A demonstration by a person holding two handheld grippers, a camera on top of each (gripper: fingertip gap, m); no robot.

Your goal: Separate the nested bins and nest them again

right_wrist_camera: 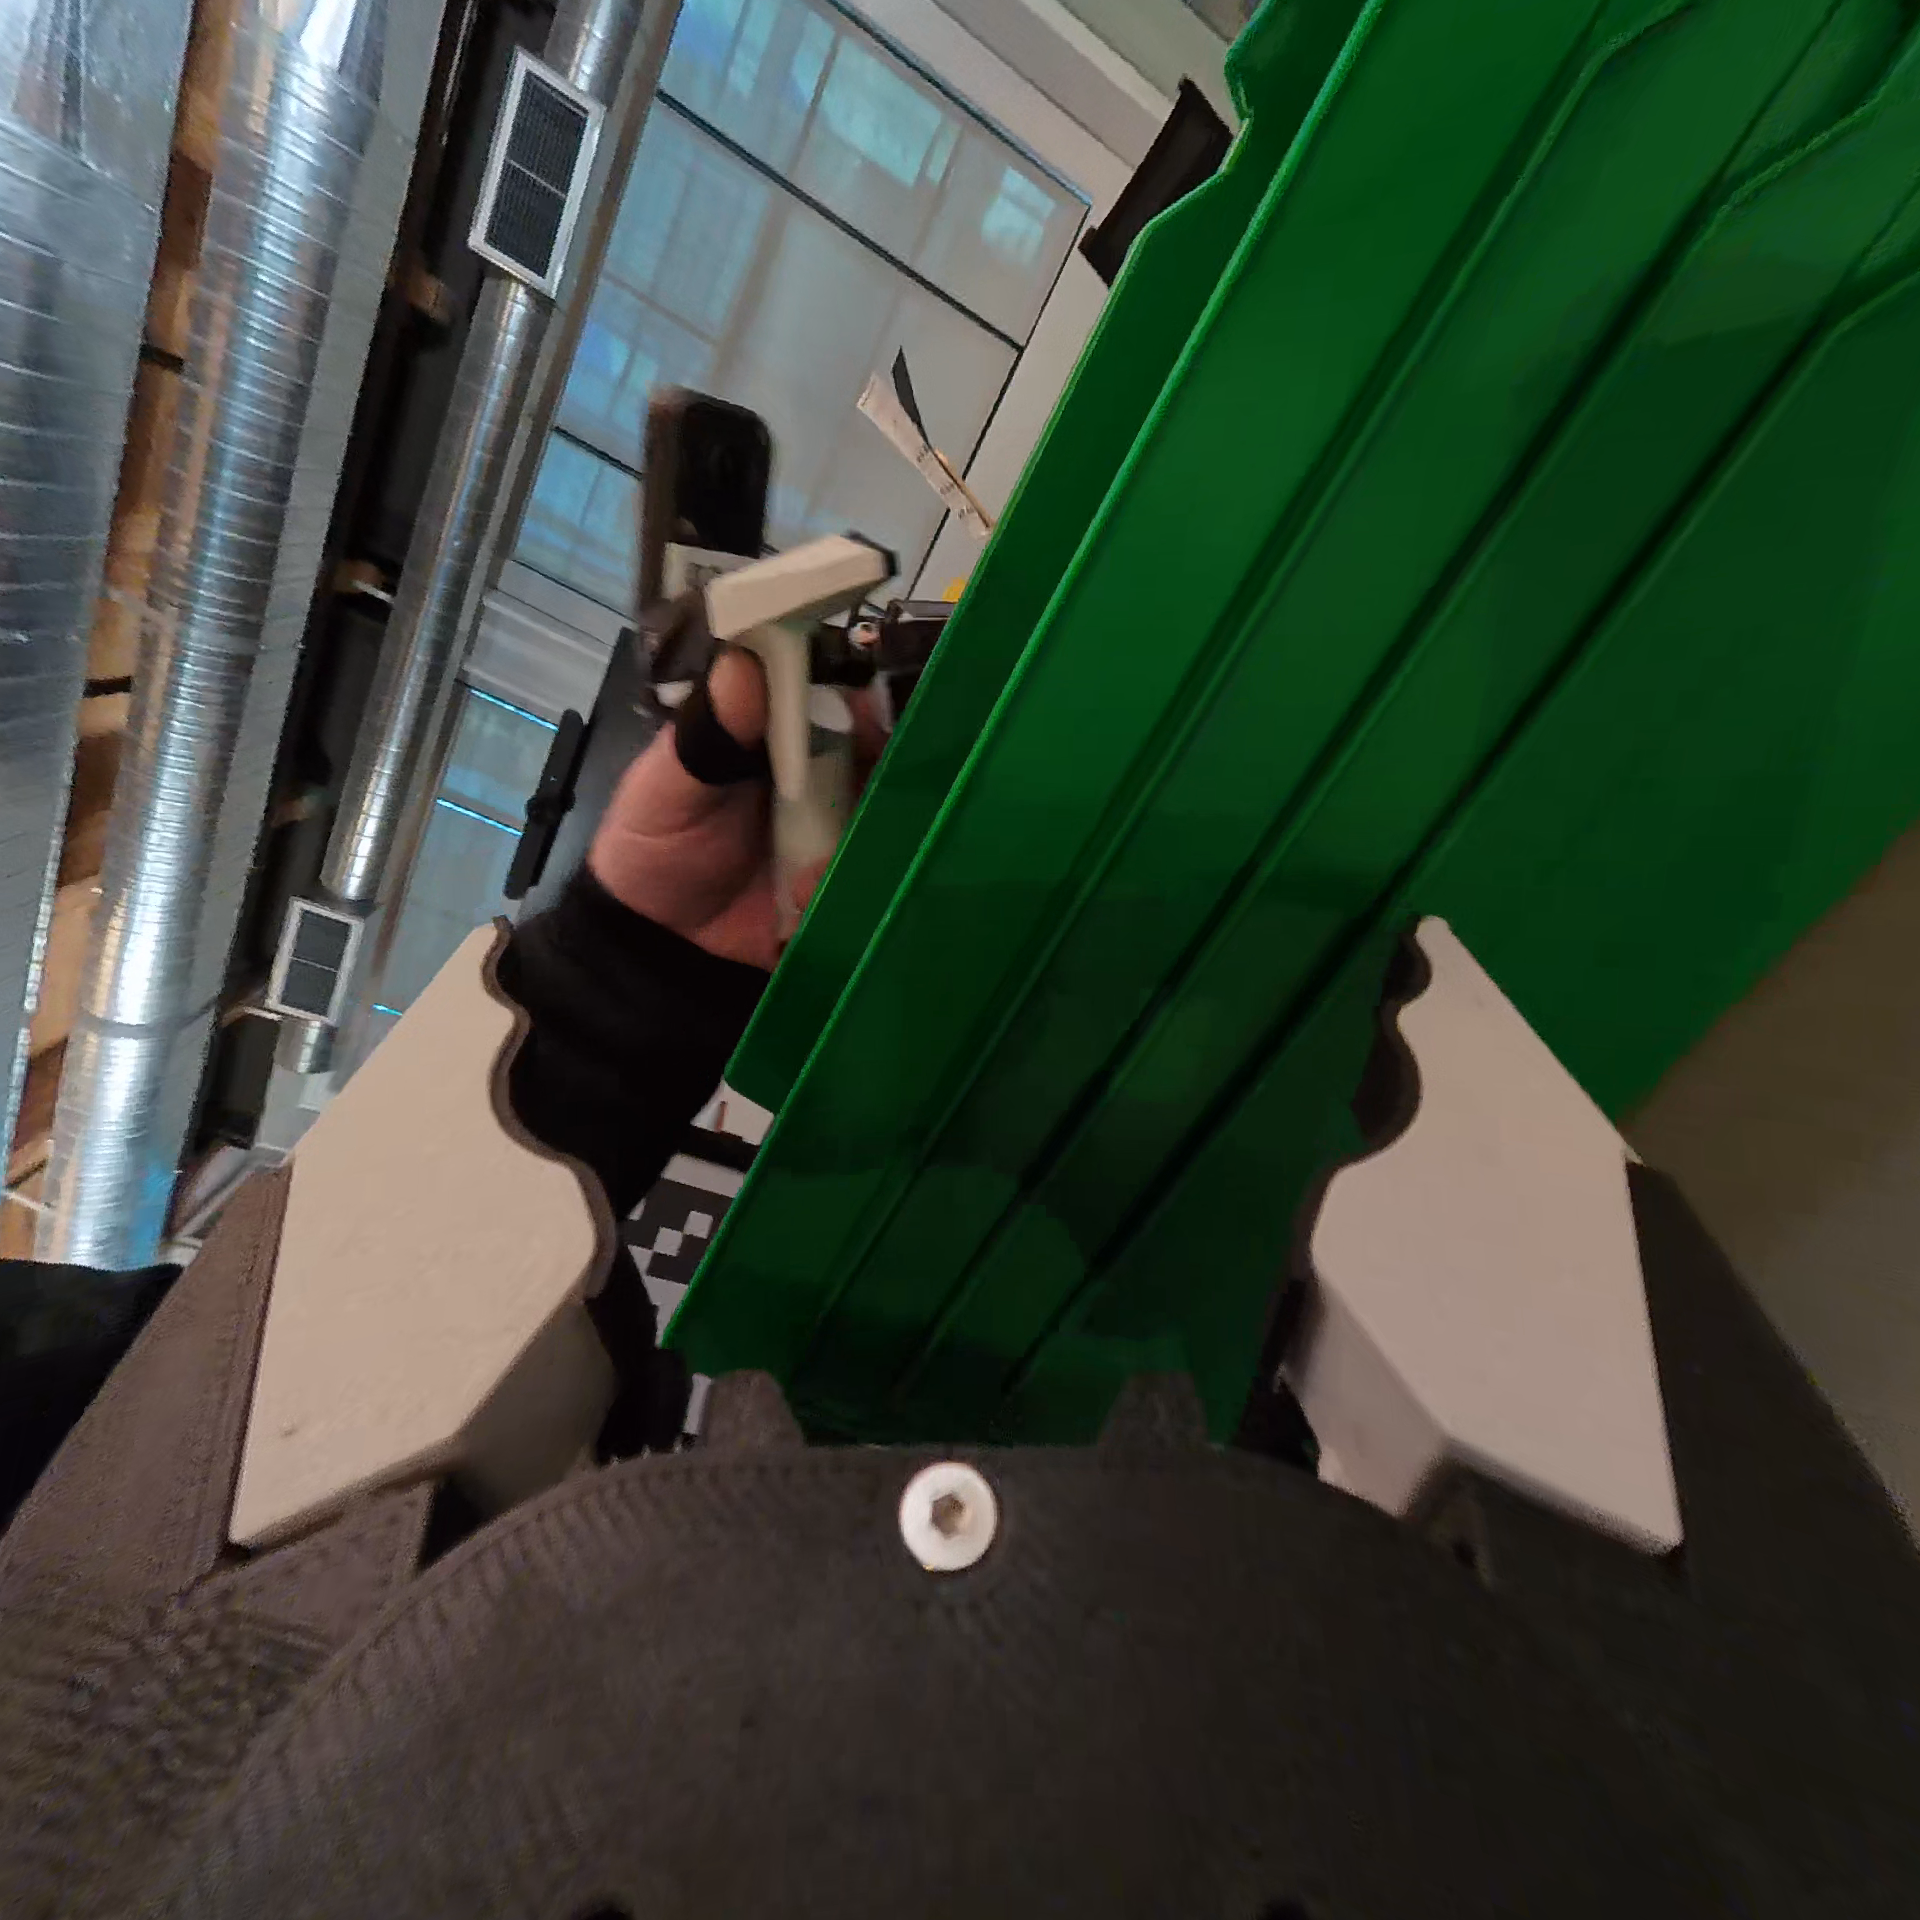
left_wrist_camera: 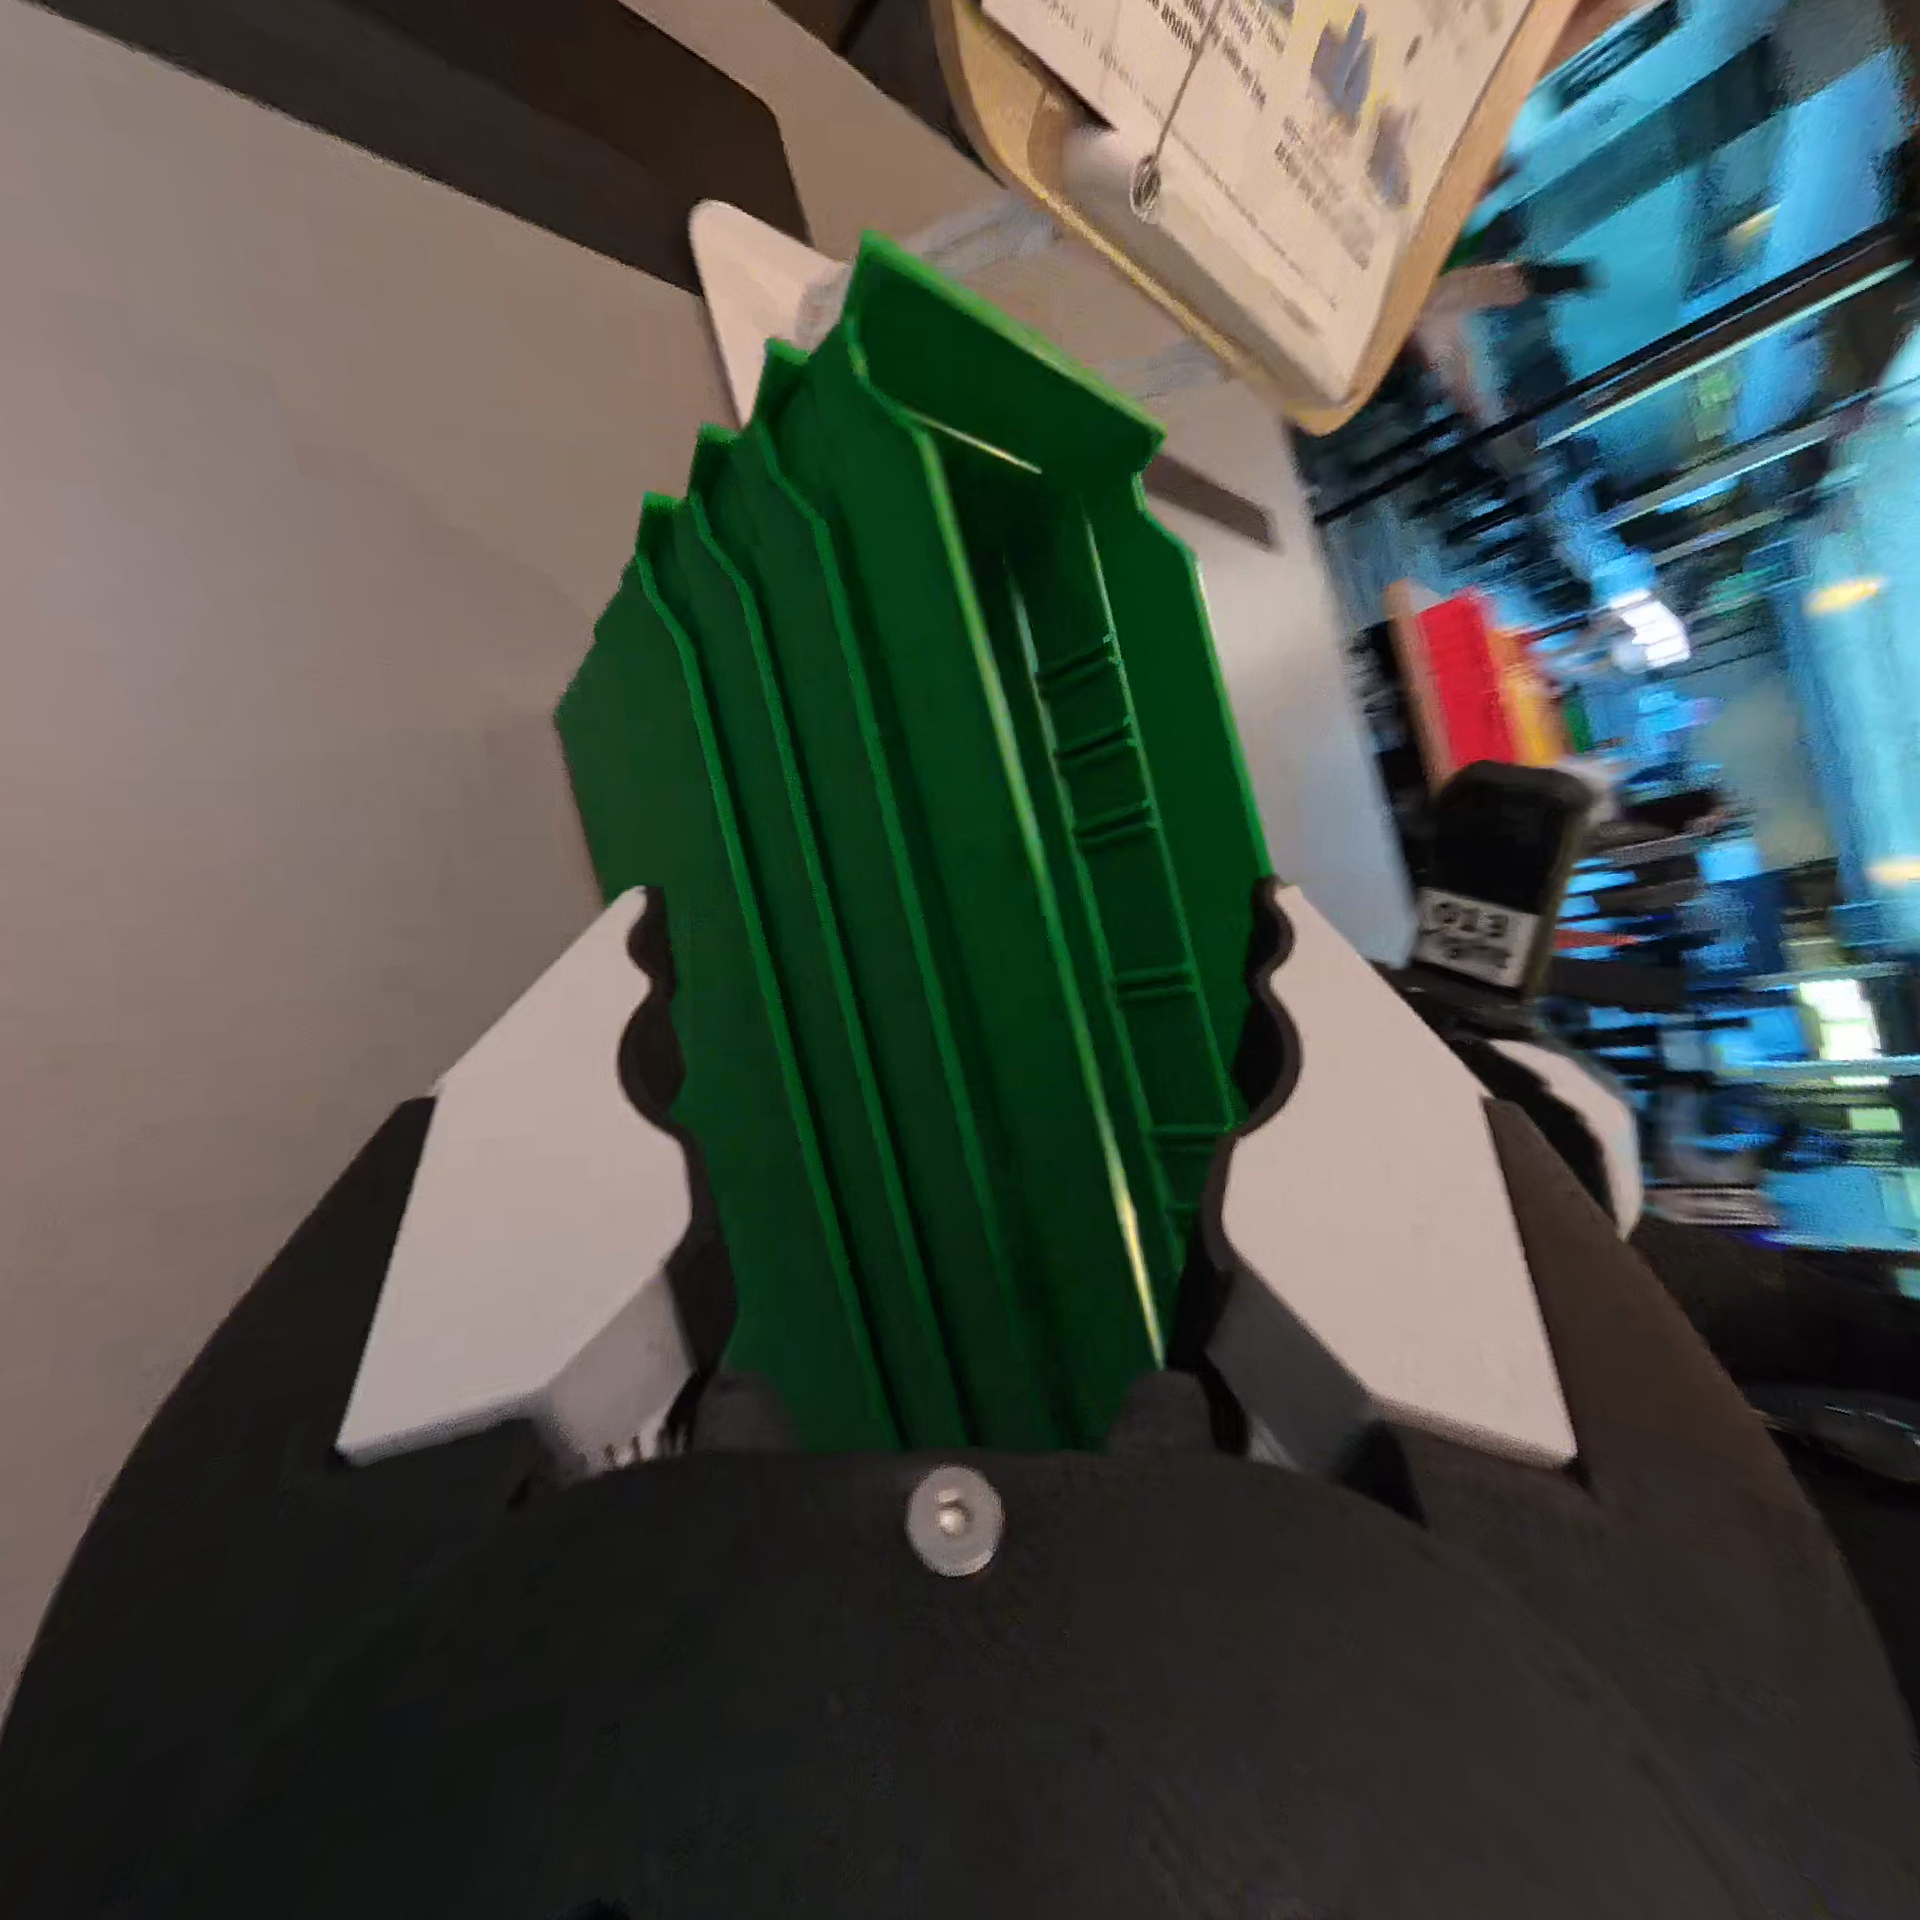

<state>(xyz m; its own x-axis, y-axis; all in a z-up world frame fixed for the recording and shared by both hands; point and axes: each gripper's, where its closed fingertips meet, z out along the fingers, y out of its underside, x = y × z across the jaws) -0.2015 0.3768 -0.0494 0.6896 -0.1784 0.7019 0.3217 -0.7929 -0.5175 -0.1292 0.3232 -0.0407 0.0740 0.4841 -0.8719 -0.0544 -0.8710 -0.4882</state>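
Observation:
A stack of several nested green bins (left_wrist_camera: 883, 831) is held up in the air, tilted, with the stepped rims pointing away from me. My left gripper (left_wrist_camera: 961, 904) is shut on the stack, both fingers pressed against its sides. In the right wrist view the same green bins (right_wrist_camera: 1351, 623) run between the fingers of my right gripper (right_wrist_camera: 951, 956). Its jaws stand wide. The right finger (right_wrist_camera: 1455, 1195) touches the green wall, and a gap shows between the left finger (right_wrist_camera: 436, 1195) and the bin edge. A hand (right_wrist_camera: 686, 831) holds the left gripper's body (right_wrist_camera: 800, 613) behind the bins.
A wooden board with papers (left_wrist_camera: 1226, 156) hangs close above the bins. A pale wall (left_wrist_camera: 260, 623) is on the left. Red and other coloured bins (left_wrist_camera: 1475, 675) stand on a shelf to the right. Silver ducts (right_wrist_camera: 260, 520) and windows (right_wrist_camera: 831, 260) are behind.

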